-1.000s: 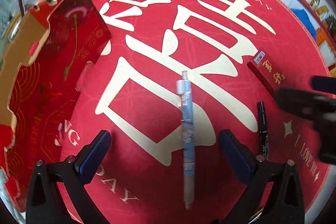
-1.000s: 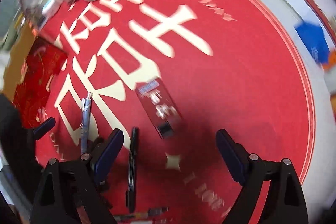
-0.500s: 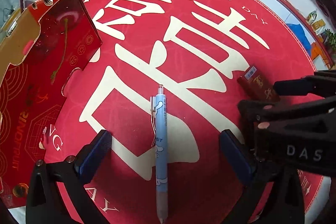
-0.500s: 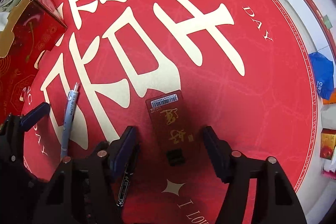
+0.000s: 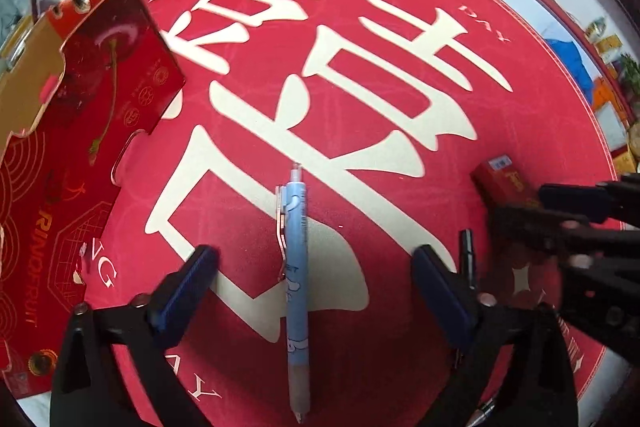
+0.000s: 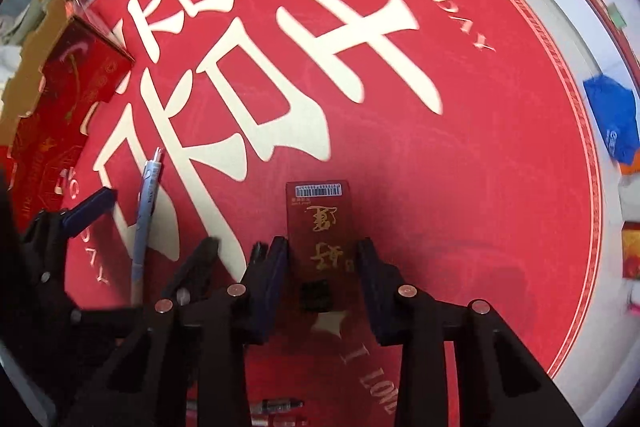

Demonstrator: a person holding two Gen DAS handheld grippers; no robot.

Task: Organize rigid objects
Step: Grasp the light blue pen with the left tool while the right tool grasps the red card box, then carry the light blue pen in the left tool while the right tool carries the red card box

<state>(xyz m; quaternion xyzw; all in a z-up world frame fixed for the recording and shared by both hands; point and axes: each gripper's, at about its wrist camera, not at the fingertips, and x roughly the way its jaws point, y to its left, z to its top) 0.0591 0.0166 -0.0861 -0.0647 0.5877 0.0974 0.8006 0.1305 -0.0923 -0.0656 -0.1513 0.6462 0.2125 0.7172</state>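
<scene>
The left tool (image 5: 314,267) is spread wide over the blue pen (image 5: 297,291), which lies flat on the red mat (image 5: 400,187) between its fingers, touching neither. The right tool (image 6: 322,263) pinches the dark red box (image 6: 320,227) lying on the mat. The red gift carton (image 5: 72,147) sits at the left; its inside is hidden. A black marker (image 5: 466,255) lies between pen and box.
</scene>
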